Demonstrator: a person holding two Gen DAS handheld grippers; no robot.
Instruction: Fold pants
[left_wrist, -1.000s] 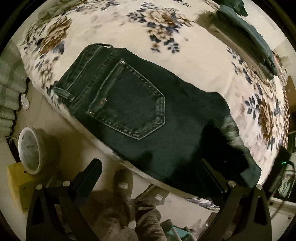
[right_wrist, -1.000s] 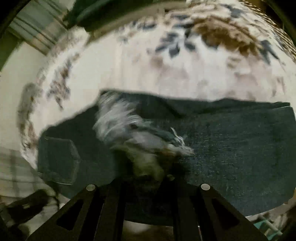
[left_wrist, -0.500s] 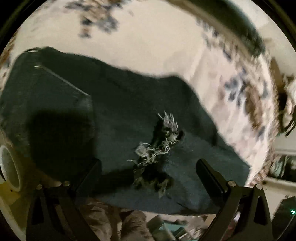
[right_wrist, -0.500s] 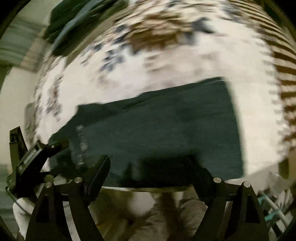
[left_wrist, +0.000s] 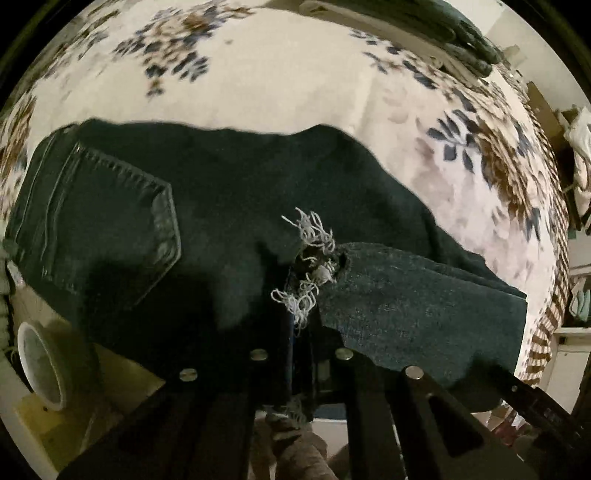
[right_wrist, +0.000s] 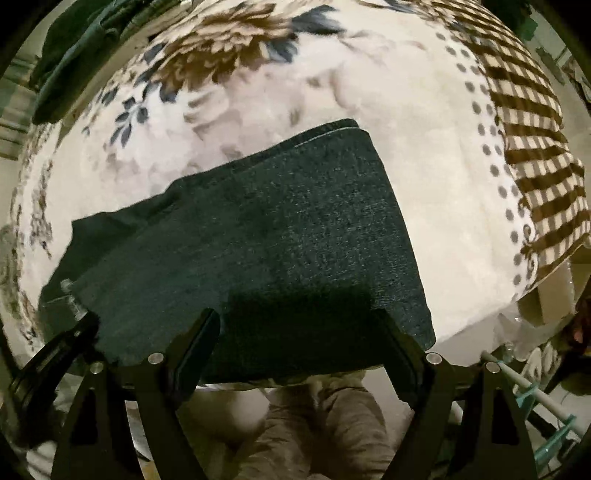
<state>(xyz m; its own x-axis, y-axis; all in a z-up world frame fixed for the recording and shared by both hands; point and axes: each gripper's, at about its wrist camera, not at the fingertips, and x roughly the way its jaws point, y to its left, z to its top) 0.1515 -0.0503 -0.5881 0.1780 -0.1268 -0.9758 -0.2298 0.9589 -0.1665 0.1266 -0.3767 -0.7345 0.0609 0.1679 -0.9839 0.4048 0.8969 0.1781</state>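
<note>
Dark denim pants (left_wrist: 229, 206) lie across a floral blanket (left_wrist: 280, 74), back pocket (left_wrist: 110, 229) to the left. A leg section (left_wrist: 424, 302) is folded over on the right, beside a frayed rip (left_wrist: 310, 254). My left gripper (left_wrist: 301, 332) points down at the near edge and is shut on the denim just below the rip. In the right wrist view the folded leg (right_wrist: 277, 229) ends in a hem at the right. My right gripper (right_wrist: 295, 332) hangs open over the near edge, nothing between its fingers.
A white tape roll (left_wrist: 40, 365) sits on a yellow box below the bed's left edge. Dark green clothes (left_wrist: 461, 26) are piled at the back. A brown checked border (right_wrist: 535, 147) runs along the blanket's right side. A person's legs (right_wrist: 325, 424) stand against the near edge.
The left jaws closed on the denim at the frayed rip after moving in over it. The right gripper let go, opened wide and slid right along the leg toward the hem.
</note>
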